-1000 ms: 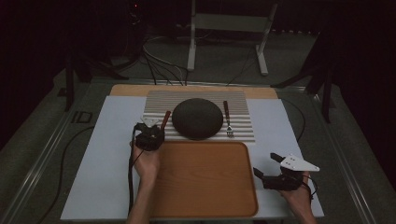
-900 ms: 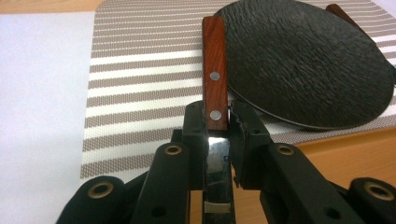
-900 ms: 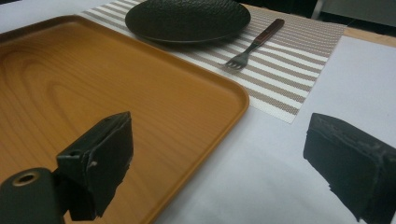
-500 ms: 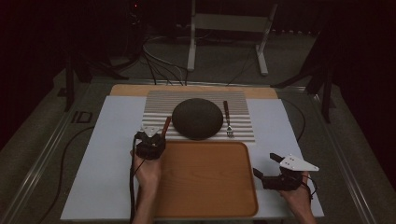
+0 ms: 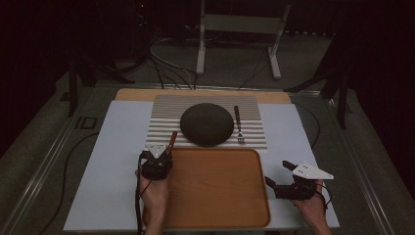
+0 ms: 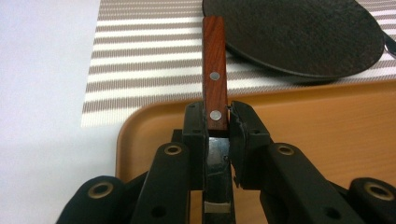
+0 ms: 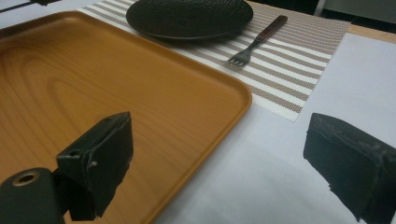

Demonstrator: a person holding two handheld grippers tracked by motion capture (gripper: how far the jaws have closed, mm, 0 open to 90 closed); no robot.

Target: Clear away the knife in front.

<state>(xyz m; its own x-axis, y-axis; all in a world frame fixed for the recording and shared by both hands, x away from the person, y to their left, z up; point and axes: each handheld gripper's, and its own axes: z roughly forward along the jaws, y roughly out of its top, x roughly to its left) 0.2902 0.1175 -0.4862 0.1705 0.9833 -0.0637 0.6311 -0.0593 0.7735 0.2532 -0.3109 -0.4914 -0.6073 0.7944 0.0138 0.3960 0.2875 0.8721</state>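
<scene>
My left gripper [image 6: 217, 119] is clamped tight on a utensil's red-brown wooden handle with two metal rivets [image 6: 214, 70], held over the far left corner of the orange wooden tray [image 5: 215, 196]. The handle points toward the round, dark textured plate [image 5: 206, 123] on the striped placemat [image 5: 254, 117]. My right gripper [image 5: 280, 172] hangs wide open and empty beside the tray's right edge. A wooden-handled fork [image 7: 257, 41] lies right of the plate.

dark room, grey floor [image 5: 44, 147], white metal stand [image 5: 240, 34]
</scene>
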